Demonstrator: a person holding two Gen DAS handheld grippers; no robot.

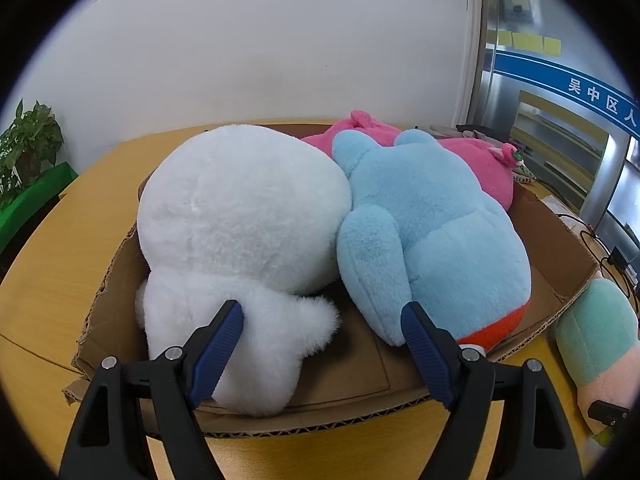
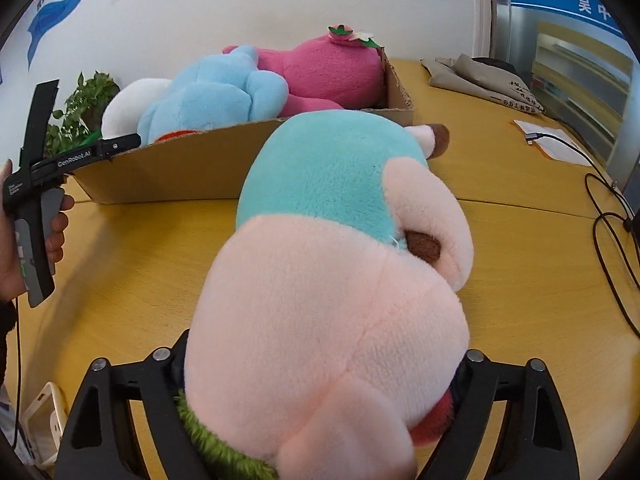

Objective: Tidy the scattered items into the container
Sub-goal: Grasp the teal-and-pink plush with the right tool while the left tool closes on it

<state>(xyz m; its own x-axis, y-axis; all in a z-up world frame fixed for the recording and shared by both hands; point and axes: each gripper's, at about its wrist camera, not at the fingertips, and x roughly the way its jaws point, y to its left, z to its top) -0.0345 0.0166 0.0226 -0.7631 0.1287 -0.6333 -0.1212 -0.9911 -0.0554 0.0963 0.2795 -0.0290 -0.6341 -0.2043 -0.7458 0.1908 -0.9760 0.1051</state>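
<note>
Right gripper (image 2: pixel 320 420) clamps the pink-and-teal plush toy (image 2: pixel 340 260), which lies on the yellow wooden table (image 2: pixel 520 280) just beside the brown cardboard box (image 2: pixel 180 168), probably for lifting in. Left gripper (image 1: pixel 322 332) hangs released over the white plush (image 1: pixel 240 220) already boxed with blue (image 1: pixel 432 232) and magenta (image 1: pixel 484 164) plushes.

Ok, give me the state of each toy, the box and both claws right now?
White plush: in cardboard box.
Blue plush: in box.
Pink plush: in box.
Teal-and-peach plush: on table, outside box.
Left claw: open.
Right claw: around teal-and-peach plush.
</note>
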